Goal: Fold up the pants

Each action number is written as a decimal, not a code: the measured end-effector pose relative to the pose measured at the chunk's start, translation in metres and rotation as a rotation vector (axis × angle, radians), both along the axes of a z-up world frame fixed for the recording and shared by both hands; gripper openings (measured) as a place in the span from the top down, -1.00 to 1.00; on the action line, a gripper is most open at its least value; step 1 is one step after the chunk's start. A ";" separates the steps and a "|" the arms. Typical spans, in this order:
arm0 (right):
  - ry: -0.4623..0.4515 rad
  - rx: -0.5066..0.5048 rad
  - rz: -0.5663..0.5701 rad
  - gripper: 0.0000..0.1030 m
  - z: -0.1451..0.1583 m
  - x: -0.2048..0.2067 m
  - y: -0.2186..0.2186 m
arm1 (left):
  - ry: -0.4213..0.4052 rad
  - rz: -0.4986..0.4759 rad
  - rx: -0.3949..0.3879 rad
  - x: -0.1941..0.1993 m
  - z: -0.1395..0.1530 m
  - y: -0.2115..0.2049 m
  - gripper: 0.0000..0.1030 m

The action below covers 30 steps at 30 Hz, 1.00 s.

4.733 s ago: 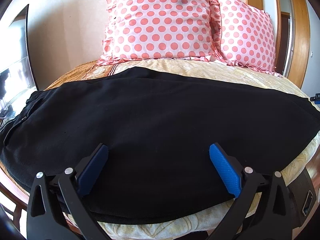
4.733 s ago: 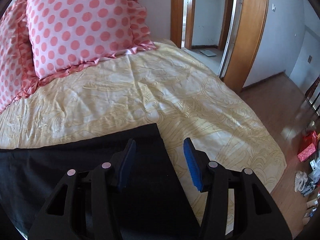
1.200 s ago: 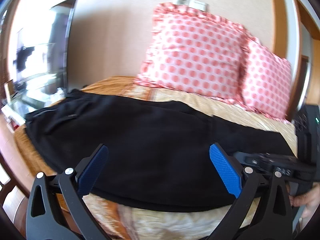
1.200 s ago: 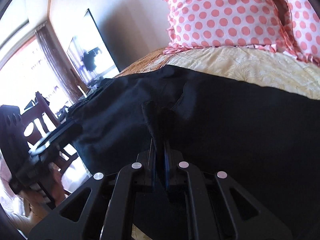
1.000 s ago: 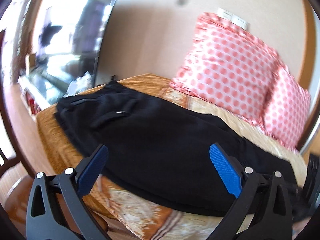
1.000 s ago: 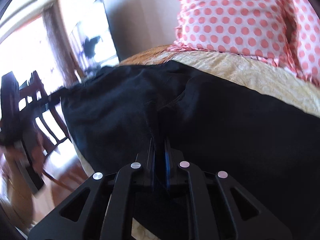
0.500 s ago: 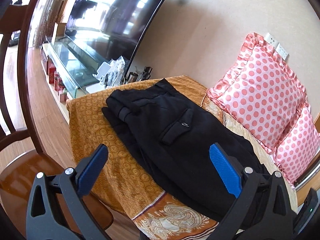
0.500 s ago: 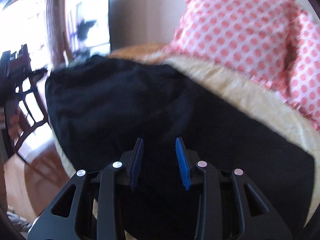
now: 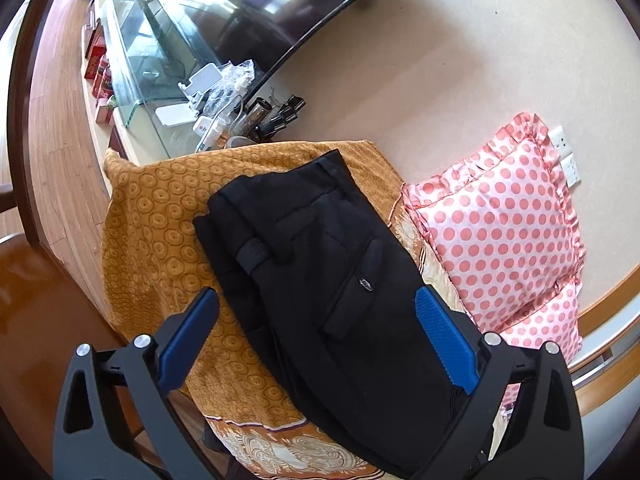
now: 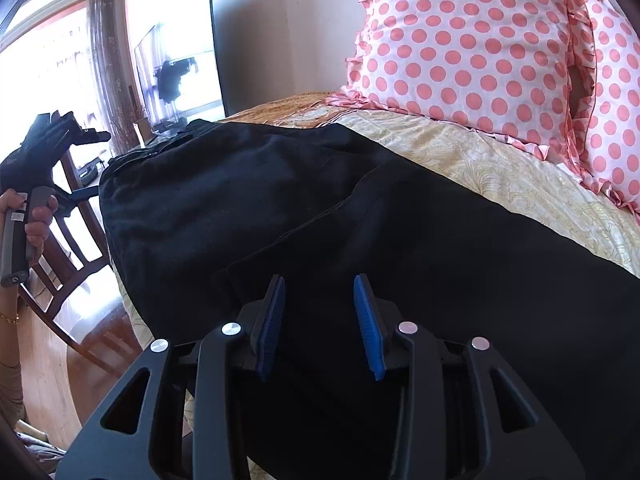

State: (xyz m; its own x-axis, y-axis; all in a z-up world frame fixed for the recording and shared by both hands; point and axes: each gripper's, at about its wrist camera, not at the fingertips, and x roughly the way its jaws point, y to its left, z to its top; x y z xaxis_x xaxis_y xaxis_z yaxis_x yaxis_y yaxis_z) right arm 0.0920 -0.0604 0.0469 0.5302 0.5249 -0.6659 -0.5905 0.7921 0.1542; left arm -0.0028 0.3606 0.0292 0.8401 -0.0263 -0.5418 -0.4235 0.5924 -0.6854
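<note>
The right gripper (image 10: 319, 322) hangs over black pants (image 10: 360, 220), its jaws opening with nothing pinched between them. The left gripper (image 9: 316, 338) gapes wide, holding nothing. The pants lie across a bed (image 10: 500, 164) beside polka-dot pillows (image 10: 460, 40).

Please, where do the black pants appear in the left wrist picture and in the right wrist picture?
Left wrist view: black pants run from the centre to the lower right, waistband end uppermost.
Right wrist view: black pants fill the middle and lower right.
Shared landmark: the pink dotted pillow.
</note>
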 end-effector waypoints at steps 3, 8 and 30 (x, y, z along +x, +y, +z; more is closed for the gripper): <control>-0.005 -0.002 0.000 0.26 0.000 0.000 0.001 | 0.005 -0.013 -0.075 0.006 -0.006 0.005 -0.90; -0.006 0.000 -0.001 0.26 0.000 -0.001 0.001 | -0.021 -0.020 -0.224 0.005 -0.014 0.010 -0.90; -0.015 0.005 -0.007 0.24 -0.001 0.001 0.005 | -0.060 0.016 -0.412 -0.012 -0.033 0.009 -0.52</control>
State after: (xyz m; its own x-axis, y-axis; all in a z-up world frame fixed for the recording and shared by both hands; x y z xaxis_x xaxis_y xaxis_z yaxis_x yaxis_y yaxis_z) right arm 0.0933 -0.0556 0.0462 0.5438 0.5247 -0.6550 -0.5876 0.7953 0.1491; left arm -0.0147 0.3691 -0.0035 0.8718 -0.2177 -0.4387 -0.3825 0.2569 -0.8875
